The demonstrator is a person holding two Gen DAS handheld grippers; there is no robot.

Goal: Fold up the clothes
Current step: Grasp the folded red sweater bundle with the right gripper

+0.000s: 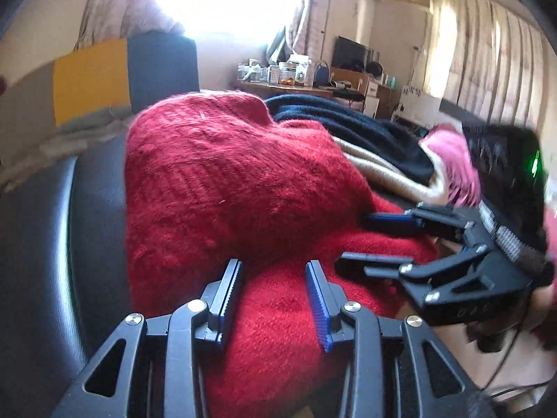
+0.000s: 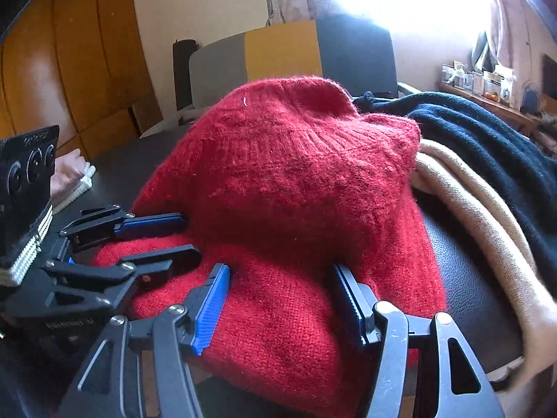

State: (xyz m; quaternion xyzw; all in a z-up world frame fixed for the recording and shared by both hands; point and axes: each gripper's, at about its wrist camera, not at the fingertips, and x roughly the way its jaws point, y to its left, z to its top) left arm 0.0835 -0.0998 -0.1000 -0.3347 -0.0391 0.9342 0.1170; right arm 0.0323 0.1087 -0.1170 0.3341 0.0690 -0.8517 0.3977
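A red knitted sweater [image 1: 222, 181] lies bunched in a heap on a black leather surface [image 1: 45, 244]; it also shows in the right wrist view [image 2: 299, 188]. My left gripper [image 1: 273, 270] is open, its jaws apart over the sweater's near edge, and it also shows at the left of the right wrist view [image 2: 189, 237]. My right gripper [image 2: 282, 275] is open with red knit between its jaws, and it also shows at the right of the left wrist view [image 1: 355, 237]. Neither gripper clamps the fabric.
A beige garment [image 2: 487, 216] and a dark navy garment [image 2: 487, 139] lie piled to the right of the sweater. A pink cloth [image 1: 452, 160] lies further back. A grey, yellow and dark blue chair back [image 2: 285, 55] stands behind. A cluttered wooden desk [image 1: 306, 83] is far off.
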